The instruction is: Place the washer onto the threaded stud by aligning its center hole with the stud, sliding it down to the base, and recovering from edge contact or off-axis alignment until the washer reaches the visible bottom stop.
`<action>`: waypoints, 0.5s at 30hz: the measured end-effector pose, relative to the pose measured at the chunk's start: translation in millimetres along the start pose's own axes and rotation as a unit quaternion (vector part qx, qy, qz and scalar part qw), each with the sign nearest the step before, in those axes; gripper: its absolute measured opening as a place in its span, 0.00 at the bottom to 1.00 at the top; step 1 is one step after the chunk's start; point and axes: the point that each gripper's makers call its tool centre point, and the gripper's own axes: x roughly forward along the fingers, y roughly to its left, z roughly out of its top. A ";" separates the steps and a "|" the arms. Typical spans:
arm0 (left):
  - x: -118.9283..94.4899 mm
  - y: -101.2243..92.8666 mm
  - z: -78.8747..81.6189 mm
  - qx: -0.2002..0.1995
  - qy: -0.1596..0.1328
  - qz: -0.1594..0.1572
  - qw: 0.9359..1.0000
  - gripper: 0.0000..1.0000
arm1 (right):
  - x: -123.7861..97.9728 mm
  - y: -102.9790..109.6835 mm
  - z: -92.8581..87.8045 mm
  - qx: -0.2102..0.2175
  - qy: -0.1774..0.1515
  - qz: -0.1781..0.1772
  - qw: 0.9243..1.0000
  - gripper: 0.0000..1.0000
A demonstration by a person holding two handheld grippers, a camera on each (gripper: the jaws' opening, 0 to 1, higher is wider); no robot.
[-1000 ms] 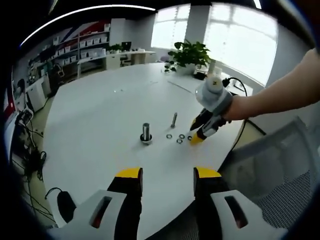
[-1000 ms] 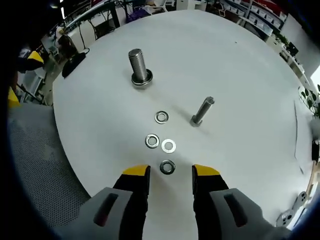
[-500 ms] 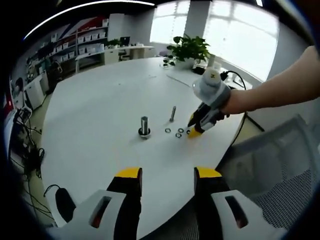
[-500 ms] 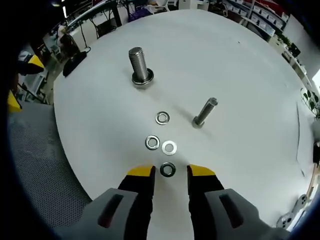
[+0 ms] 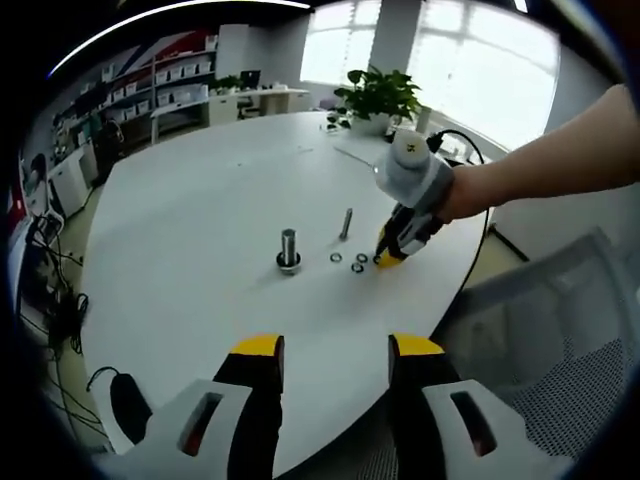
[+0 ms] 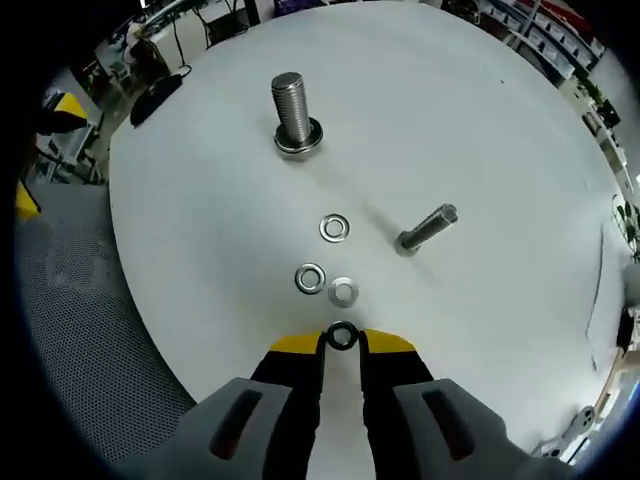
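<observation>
In the right gripper view a thick threaded stud (image 6: 291, 110) stands upright on the white round table (image 6: 480, 140), with a washer at its base. My right gripper (image 6: 341, 340) has its yellow-tipped jaws closed on a dark washer (image 6: 341, 335) at the table's near edge. Three more washers (image 6: 334, 228) lie between it and the stud. In the left gripper view the stud (image 5: 288, 248) is mid-table, and the right gripper (image 5: 388, 258) reaches down beside the washers (image 5: 357, 266). My left gripper (image 5: 330, 350) hovers open and empty near the table's edge.
A thinner bolt (image 6: 427, 229) stands to the right of the washers. A black computer mouse (image 6: 158, 86) lies near the far-left edge. A mesh chair (image 5: 560, 340) stands beside the table. A potted plant (image 5: 378, 100) and cable (image 5: 470, 165) sit at the far side.
The right gripper's jaws have moved forward and closed from wide open onto the nearest washer. The left gripper has stayed open, its view barely shifted.
</observation>
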 end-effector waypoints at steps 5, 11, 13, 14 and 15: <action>-0.9 1.3 0.4 -0.003 -0.002 0.002 1.000 0.40 | -1.5 2.6 -2.5 -0.026 -0.003 0.003 1.000 0.16; -0.7 0.5 2.3 0.001 -0.005 0.003 1.000 0.39 | -0.7 3.6 -1.9 -0.043 -0.010 0.003 0.999 0.15; -0.6 1.3 2.0 0.000 -0.005 0.003 1.000 0.39 | -1.4 4.5 -2.1 -0.054 -0.007 0.003 0.999 0.15; -0.5 1.1 1.4 -0.001 -0.004 0.002 1.000 0.39 | -1.3 4.2 -2.0 -0.053 -0.007 0.004 0.999 0.15; -0.2 1.0 0.9 -0.001 -0.002 0.002 1.000 0.39 | -1.4 4.3 -2.2 -0.050 -0.007 0.004 0.999 0.15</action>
